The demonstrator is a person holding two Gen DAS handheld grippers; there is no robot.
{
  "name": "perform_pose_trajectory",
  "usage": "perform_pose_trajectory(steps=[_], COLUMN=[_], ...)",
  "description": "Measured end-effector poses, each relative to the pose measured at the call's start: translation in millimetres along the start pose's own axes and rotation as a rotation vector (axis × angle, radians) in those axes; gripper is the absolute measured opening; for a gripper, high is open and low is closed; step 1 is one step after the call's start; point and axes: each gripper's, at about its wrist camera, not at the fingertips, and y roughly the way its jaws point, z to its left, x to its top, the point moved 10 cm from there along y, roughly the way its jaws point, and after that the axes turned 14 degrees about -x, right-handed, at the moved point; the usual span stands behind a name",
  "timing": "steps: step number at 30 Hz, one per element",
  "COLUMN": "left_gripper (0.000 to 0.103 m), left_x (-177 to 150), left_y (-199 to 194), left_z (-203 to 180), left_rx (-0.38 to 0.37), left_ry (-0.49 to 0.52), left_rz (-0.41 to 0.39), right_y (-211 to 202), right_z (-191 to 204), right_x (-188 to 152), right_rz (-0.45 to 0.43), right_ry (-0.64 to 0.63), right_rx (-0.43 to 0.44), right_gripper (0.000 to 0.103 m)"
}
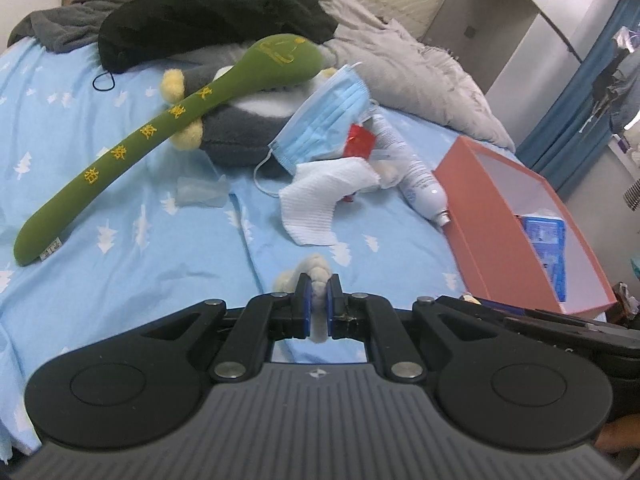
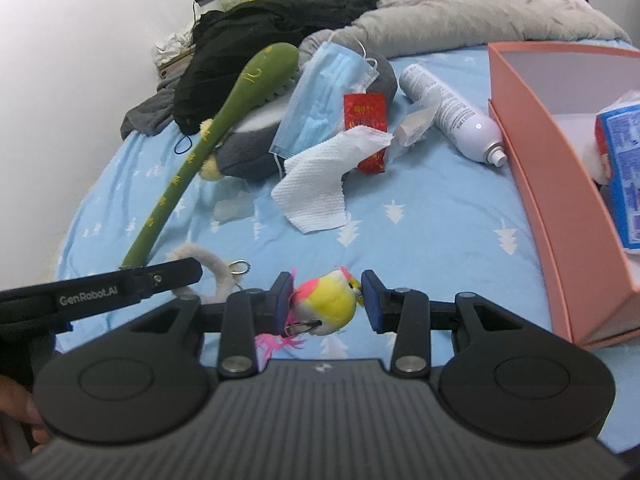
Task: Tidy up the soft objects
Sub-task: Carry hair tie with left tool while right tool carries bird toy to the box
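Both wrist cameras look down over the bed (image 1: 120, 152), side by side, sharing the face mask (image 1: 324, 120) and pink box (image 2: 532, 152).

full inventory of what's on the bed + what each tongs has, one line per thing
bed sheet: 1, light blue with white trees, under everything
green plush stick: 1, green with yellow characters, leaning on grey plush
grey plush: 1, grey and white, mid bed
black garment: 1, black, far end
grey duvet: 1, grey, far right
face mask: 1, blue, against grey plush
paper towel: 1, white, centre
red packet: 1, red, behind towel
spray can: 1, white, lying beside box
box: 1, salmon, right edge, holds blue packs
bird toy: 1, yellow and pink, in right tongs
fluffy charm: 1, cream, in left tongs
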Motion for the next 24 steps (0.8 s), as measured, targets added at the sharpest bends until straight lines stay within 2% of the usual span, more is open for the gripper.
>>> perform_pose_trajectory(steps=[15,24], left_gripper=[0.009,0.009], left_x=[-9,-15], left_y=[-55,-63], left_z=[-64,-117], left_rx=[-0.042,-0.105], left_ry=[0.074,0.114], left_rz=[-0.064,-0.085], right_y=[-73,-106], right_z=[2,-27], right_x=[-8,-10], right_rz=[-0.094,-0.135], right_ry=[-0.022,0.012], right_rx=[0.005,-0.039], right_gripper=[0.041,0.041])
